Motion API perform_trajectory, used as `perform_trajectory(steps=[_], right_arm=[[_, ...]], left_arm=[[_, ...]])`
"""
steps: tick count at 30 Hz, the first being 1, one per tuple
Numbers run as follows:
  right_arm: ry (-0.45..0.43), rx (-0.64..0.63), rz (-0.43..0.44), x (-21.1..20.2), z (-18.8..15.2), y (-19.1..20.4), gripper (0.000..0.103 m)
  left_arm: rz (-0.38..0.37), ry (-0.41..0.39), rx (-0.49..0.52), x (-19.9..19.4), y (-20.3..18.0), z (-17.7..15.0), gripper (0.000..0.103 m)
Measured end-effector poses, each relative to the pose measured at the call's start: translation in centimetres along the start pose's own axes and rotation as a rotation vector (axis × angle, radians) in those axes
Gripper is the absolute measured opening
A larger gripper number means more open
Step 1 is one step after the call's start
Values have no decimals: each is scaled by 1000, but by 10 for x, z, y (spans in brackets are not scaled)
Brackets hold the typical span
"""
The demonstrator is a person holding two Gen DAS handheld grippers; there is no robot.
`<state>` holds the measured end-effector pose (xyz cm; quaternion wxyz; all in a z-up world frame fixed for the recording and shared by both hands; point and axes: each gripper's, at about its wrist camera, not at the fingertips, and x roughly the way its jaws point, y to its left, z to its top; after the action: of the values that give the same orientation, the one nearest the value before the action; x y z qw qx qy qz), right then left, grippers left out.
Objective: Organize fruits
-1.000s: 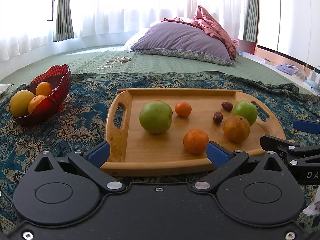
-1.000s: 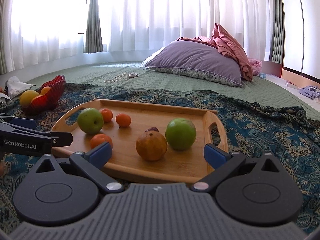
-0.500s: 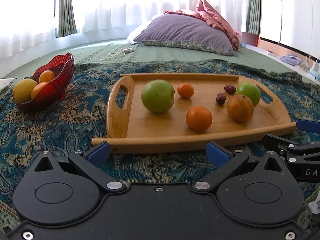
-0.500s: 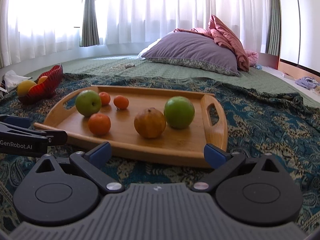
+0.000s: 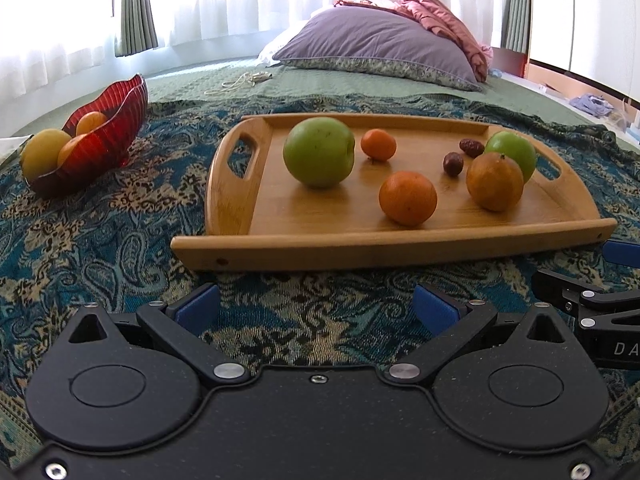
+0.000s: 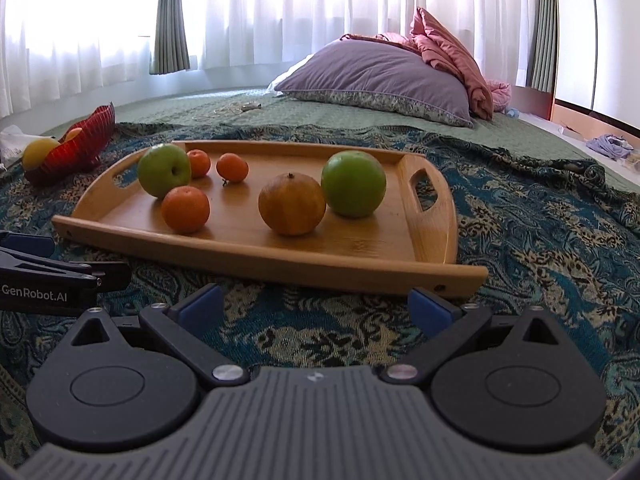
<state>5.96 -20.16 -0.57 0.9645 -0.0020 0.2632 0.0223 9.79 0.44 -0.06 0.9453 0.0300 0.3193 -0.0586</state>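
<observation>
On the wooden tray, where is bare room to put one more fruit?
Free: the tray floor between its left handle and the big green apple, and the front strip beside the orange. Crowded: the right end, around the brownish fruit and dates.

Black hand-held gripper (image 5: 316,304), blue fingertips (image 5: 199,305), silver screws.

White sheer curtains (image 6: 300,20) glow with daylight across the far wall, flanked by grey-green drapes (image 6: 168,20). A green quilted bedspread (image 6: 192,108) covers the bed, a patterned teal throw (image 6: 540,216) over its near part. At one o'clock a purple pillow (image 6: 380,76) props up a pink blanket (image 6: 452,60) (crumpled).
</observation>
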Motion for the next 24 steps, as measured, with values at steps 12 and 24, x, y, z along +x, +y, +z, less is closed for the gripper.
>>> perform_trajectory(steps=[12,24], right_arm=[[63,4,-16,12,-6,2,103],[58,-3,-41,11,-7,5,103]], left_arm=[[-6,29,-11,14,1,-3,103],[-8,16,-14,14,2,-6,103]])
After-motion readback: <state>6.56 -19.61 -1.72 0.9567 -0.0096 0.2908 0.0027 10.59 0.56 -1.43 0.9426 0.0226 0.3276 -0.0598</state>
